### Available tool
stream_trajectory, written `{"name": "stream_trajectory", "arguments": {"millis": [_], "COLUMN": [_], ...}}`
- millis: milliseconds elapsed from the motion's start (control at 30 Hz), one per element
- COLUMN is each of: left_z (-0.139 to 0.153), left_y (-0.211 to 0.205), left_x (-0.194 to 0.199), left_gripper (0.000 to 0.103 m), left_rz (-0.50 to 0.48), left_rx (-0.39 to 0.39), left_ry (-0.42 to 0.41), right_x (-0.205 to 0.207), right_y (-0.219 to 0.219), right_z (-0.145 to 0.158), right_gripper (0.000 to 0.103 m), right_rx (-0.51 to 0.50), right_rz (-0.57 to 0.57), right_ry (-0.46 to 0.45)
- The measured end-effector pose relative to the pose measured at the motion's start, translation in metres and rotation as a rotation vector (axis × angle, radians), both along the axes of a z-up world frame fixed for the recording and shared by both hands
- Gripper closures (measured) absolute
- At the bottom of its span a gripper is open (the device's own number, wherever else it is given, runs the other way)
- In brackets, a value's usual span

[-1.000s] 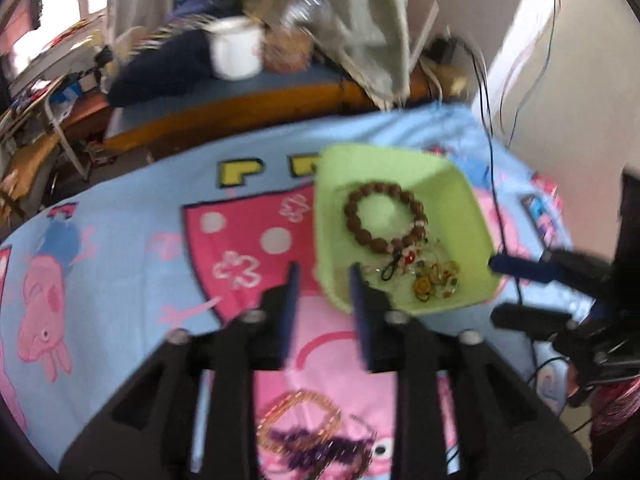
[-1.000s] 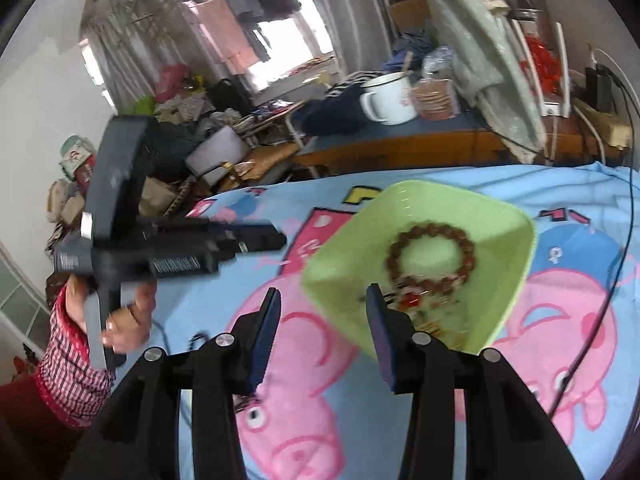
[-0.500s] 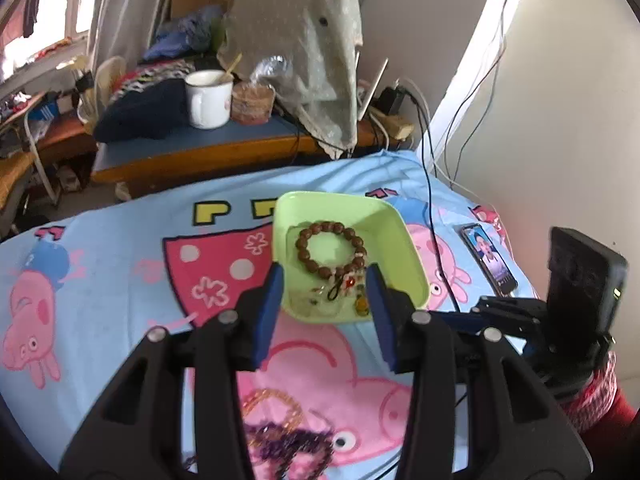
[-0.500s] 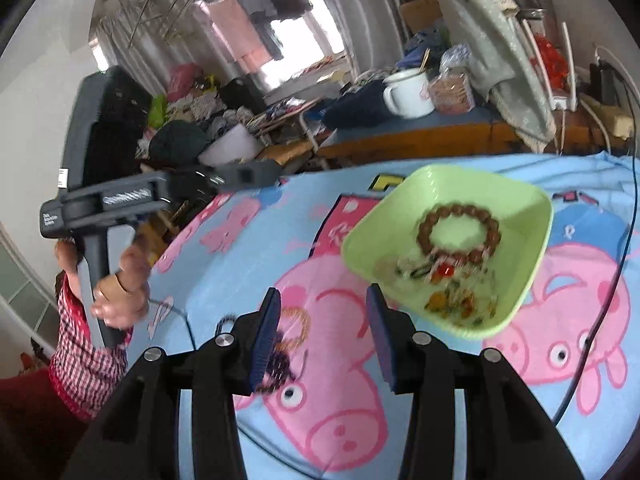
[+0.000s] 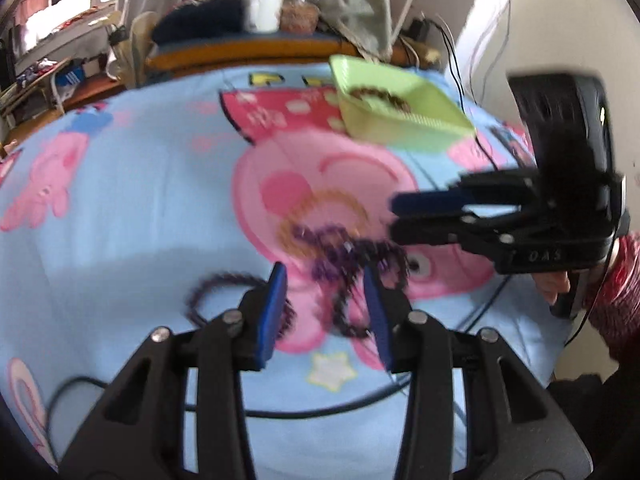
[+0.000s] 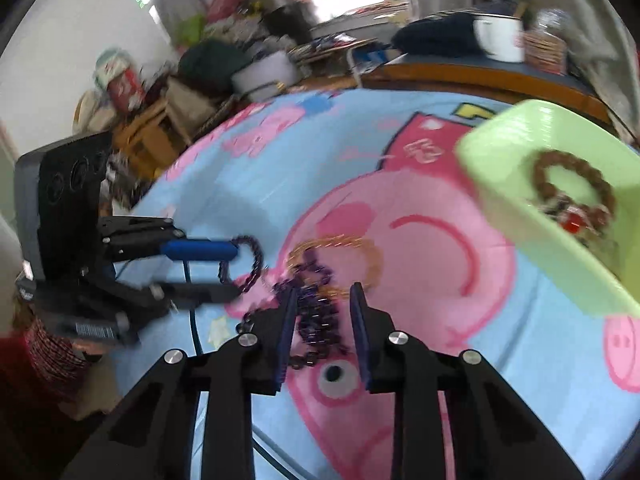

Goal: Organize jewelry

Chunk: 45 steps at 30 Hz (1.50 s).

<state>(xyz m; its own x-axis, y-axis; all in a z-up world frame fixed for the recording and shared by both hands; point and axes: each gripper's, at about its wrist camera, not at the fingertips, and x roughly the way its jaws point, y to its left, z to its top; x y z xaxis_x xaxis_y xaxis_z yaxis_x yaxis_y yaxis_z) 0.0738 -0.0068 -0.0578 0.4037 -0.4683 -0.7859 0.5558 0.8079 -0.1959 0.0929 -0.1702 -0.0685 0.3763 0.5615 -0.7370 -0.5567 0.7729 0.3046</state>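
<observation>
A tangle of dark purple bead strands [image 5: 344, 252] lies on the cartoon-print blanket [image 5: 132, 216], overlapping a golden bead bracelet [image 5: 320, 212]. My left gripper [image 5: 326, 304] is open, low over the near end of the strands. My right gripper [image 6: 322, 316] is open, its fingers either side of the purple strands [image 6: 316, 312]; the golden bracelet [image 6: 340, 256] lies just beyond. A green tray [image 6: 516, 216] holds a brown bead bracelet [image 6: 572, 180] and small trinkets. The tray [image 5: 404, 120] also shows in the left wrist view.
A low wooden table at the back carries a white mug [image 5: 262, 10] and a jar [image 5: 298, 18]. Black cables [image 5: 320, 400] run across the blanket's near side. Cluttered furniture stands at the left [image 6: 224, 76]. Both views are motion-blurred.
Both grippers have dropped away from the green tray toward the purple and golden beads on the blanket. The tray now sits farther off in both views.
</observation>
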Motion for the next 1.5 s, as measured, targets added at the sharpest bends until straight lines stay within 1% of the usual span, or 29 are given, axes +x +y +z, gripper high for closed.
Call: {"name": "stream_trajectory", "arguments": {"millis": [33, 100, 167, 233, 333, 400, 500, 533, 600, 667, 733, 800, 833, 933, 1033, 1100, 1167, 1233, 1267, 1333, 1367, 1467, 1500], "left_z": [-0.006, -0.014, -0.020, -0.017, -0.012, -0.011, -0.013, -0.014, -0.016, -0.014, -0.008, 0.002, 0.011, 0.032, 0.052, 0.067, 0.077, 0.089, 0.094, 0.102, 0.105, 0.115, 0.117], "left_y": [-0.006, -0.013, -0.017, -0.015, -0.014, -0.018, -0.029, -0.033, -0.040, -0.038, -0.033, -0.024, -0.017, -0.004, 0.002, 0.004, 0.003, 0.001, 0.000, -0.002, -0.003, -0.007, -0.008], "left_x": [-0.002, -0.001, 0.002, 0.008, 0.015, 0.019, 0.019, 0.018, 0.017, 0.019, 0.022, 0.024, 0.024, 0.021, 0.015, 0.011, 0.008, 0.004, 0.002, -0.001, -0.002, -0.008, -0.009], "left_gripper": [0.065, 0.065, 0.065, 0.065, 0.065, 0.065, 0.066, 0.077, 0.091, 0.094, 0.094, 0.094, 0.094, 0.094, 0.094, 0.094, 0.094, 0.094, 0.094, 0.094, 0.094, 0.094, 0.094], "left_rz": [-0.012, -0.016, -0.006, 0.014, 0.023, 0.013, -0.031, -0.042, -0.067, -0.073, -0.060, -0.041, -0.032, -0.027, -0.033, -0.039, -0.041, -0.046, -0.048, -0.055, -0.059, -0.074, -0.076], "left_rx": [0.008, 0.025, 0.051, 0.048, 0.041, 0.047, 0.060, 0.067, 0.073, 0.053, 0.021, -0.034, -0.075, -0.156, -0.206, -0.223, -0.225, -0.225, -0.223, -0.223, -0.226, -0.237, -0.240], "left_ry": [0.004, 0.007, 0.003, -0.009, -0.020, -0.023, -0.039, -0.045, -0.053, -0.036, -0.024, -0.003, 0.004, 0.001, -0.016, -0.039, -0.064, -0.093, -0.108, -0.129, -0.134, -0.156, -0.163], "right_x": [0.000, 0.003, 0.006, 0.008, 0.003, -0.006, -0.018, -0.022, -0.025, -0.024, -0.023, -0.023, -0.022, -0.021, -0.022, -0.024, -0.026, -0.027, -0.027, -0.027, -0.026, -0.018, -0.014], "right_y": [0.006, 0.011, 0.010, 0.006, 0.002, -0.003, -0.009, -0.010, -0.011, -0.010, -0.007, -0.001, 0.002, 0.012, 0.018, 0.019, 0.017, 0.013, 0.012, 0.008, 0.007, 0.011, 0.010], "right_z": [-0.004, -0.013, -0.019, -0.019, -0.021, -0.021, -0.020, -0.020, -0.019, -0.017, -0.015, -0.012, -0.011, -0.008, -0.001, 0.007, 0.016, 0.026, 0.030, 0.037, 0.039, 0.040, 0.039], "right_gripper": [0.103, 0.103, 0.103, 0.103, 0.103, 0.103, 0.103, 0.103, 0.103, 0.103, 0.103, 0.103, 0.103, 0.103, 0.103, 0.103, 0.099, 0.092, 0.090, 0.082, 0.081, 0.080, 0.093], "right_rx": [-0.035, -0.058, -0.023, -0.002, 0.001, 0.000, -0.005, -0.009, -0.019, -0.037, -0.049, -0.042, -0.039, -0.035, -0.017, 0.014, 0.038, 0.059, 0.074, 0.129, 0.145, 0.144, 0.164], "right_rz": [0.005, 0.007, 0.003, -0.007, -0.008, -0.012, -0.011, -0.009, -0.012, -0.018, -0.020, -0.012, -0.004, 0.015, 0.033, 0.037, 0.029, 0.012, 0.007, -0.003, -0.005, -0.005, -0.010], "right_ry": [-0.002, 0.015, 0.047, 0.066, 0.074, 0.070, 0.052, 0.042, 0.030, 0.014, -0.007, -0.012, -0.016, -0.045, -0.069, -0.090, -0.115, -0.143, -0.150, -0.151, -0.146, -0.125, -0.103]}}
